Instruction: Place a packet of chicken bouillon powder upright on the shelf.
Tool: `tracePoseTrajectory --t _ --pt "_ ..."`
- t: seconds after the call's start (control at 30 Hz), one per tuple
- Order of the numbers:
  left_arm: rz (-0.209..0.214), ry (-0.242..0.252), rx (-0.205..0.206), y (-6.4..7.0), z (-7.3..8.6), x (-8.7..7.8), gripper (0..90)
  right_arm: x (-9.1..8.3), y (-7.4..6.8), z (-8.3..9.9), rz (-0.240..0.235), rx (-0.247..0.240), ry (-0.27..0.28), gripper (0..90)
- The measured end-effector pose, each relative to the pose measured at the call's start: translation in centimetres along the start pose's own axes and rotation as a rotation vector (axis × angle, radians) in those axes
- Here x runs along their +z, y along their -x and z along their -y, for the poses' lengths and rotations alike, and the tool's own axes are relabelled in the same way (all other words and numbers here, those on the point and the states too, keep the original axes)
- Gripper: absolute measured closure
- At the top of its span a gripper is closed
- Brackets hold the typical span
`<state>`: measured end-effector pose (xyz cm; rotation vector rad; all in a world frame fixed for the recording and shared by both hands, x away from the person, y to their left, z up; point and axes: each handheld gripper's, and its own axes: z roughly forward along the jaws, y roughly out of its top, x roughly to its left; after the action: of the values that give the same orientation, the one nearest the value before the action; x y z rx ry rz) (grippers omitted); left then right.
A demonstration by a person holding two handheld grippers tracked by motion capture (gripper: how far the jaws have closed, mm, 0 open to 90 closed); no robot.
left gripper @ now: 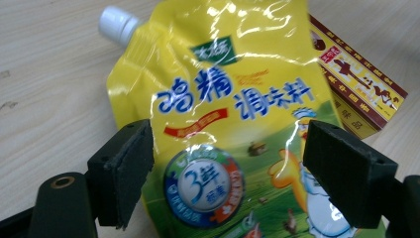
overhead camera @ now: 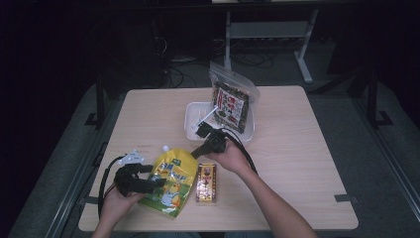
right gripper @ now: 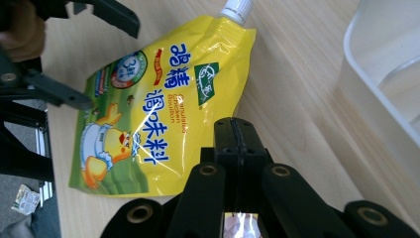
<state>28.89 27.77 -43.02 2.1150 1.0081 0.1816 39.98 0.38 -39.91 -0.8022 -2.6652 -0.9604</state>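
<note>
The glossy, soft yellow pouch (left gripper: 223, 129) lay between the left gripper (left gripper: 228, 173)'s released jaws; slippery film, best pinched mid-body. The right gripper (right gripper: 236, 144)'s jaws were clenched, empty.

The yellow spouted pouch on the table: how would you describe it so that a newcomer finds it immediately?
Start at the wooden table and go to its near left part, beside the left hand-held gripper. The yellow spouted pouch lies flat there, next to a small brown box. Its white screw cap, blue lettering and cartoon chicken set it apart.
</note>
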Motion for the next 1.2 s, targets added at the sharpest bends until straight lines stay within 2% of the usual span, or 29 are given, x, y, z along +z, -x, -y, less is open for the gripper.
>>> tracePoseTrajectory --t 0.3,0.63,0.73,0.93,1.03,1.2 --pt "0.01 0.01 -0.03 -0.5 0.1 -0.1 16.5 -2.9 -1.1 0.1 0.009 -0.051 0.043 89.5" --pt "0.076 0.008 -0.06 -0.8 0.2 0.3 16.9 -5.2 -2.5 -0.1 0.003 -0.11 0.081 89.5" --pt "0.114 0.008 -0.079 -0.9 0.2 0.6 17.4 -5.6 -3.0 -0.3 0.004 -0.128 0.084 89.5" --pt "0.191 0.012 -0.103 -1.1 0.3 0.9 22.5 -6.4 -3.8 -0.5 -0.004 -0.16 0.091 89.5" --pt "0.242 0.016 -0.107 -1.1 0.2 1.0 28.2 -6.6 -4.1 -0.5 -0.017 -0.169 0.103 89.5" --pt "0.254 0.031 -0.114 -1.3 0.3 0.8 38.6 -6.8 -4.3 -0.5 -0.022 -0.178 0.097 89.5"
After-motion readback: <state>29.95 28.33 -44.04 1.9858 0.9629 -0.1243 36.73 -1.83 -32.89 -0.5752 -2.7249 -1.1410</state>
